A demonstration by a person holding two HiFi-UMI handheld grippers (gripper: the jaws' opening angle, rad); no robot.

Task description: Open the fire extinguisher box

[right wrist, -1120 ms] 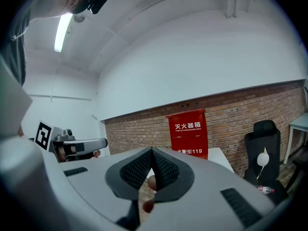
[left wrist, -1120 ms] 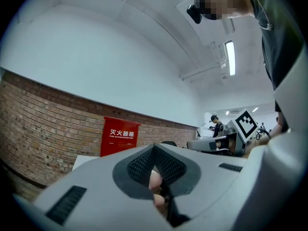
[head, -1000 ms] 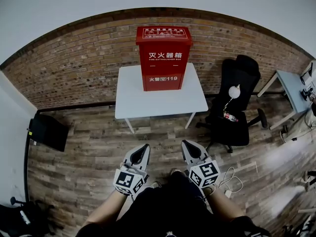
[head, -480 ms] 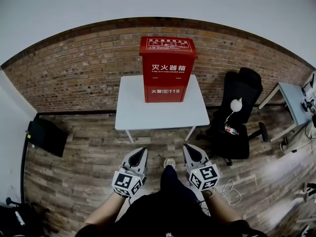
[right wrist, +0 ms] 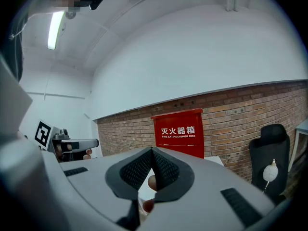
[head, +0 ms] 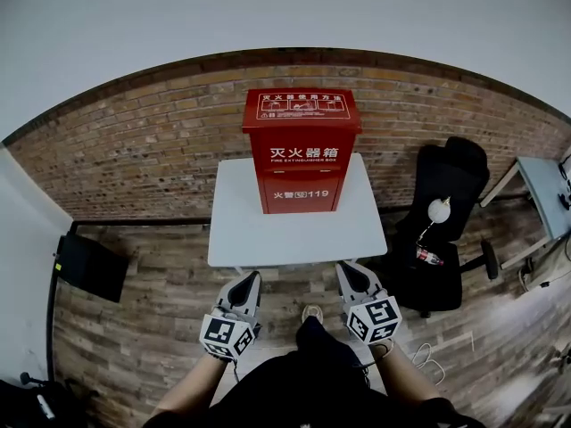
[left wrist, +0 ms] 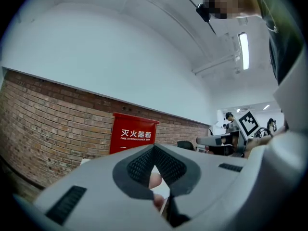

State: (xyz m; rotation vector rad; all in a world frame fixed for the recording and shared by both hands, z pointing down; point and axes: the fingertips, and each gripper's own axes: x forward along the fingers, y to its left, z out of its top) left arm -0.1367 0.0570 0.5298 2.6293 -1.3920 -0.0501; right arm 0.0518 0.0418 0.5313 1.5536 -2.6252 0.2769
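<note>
A red fire extinguisher box (head: pixel 302 150) with white lettering stands closed on a white table (head: pixel 241 230) against a brick wall. It also shows ahead in the left gripper view as the red box (left wrist: pixel 134 134) and in the right gripper view as the red box (right wrist: pixel 179 131). My left gripper (head: pixel 249 279) hovers just short of the table's near edge, jaws shut and empty. My right gripper (head: pixel 347 268) is level with it to the right, also shut with nothing held. Both point towards the box, well apart from it.
A black office chair (head: pixel 443 230) with a white lamp stands right of the table. A grey desk (head: pixel 546 193) sits at far right. A dark flat object (head: pixel 87 266) lies on the wooden floor at left. The brick wall (head: pixel 134 150) runs behind the table.
The person has walked forward: the table and box have come closer and lower in the head view, and both shut grippers now reach the table's near edge.
</note>
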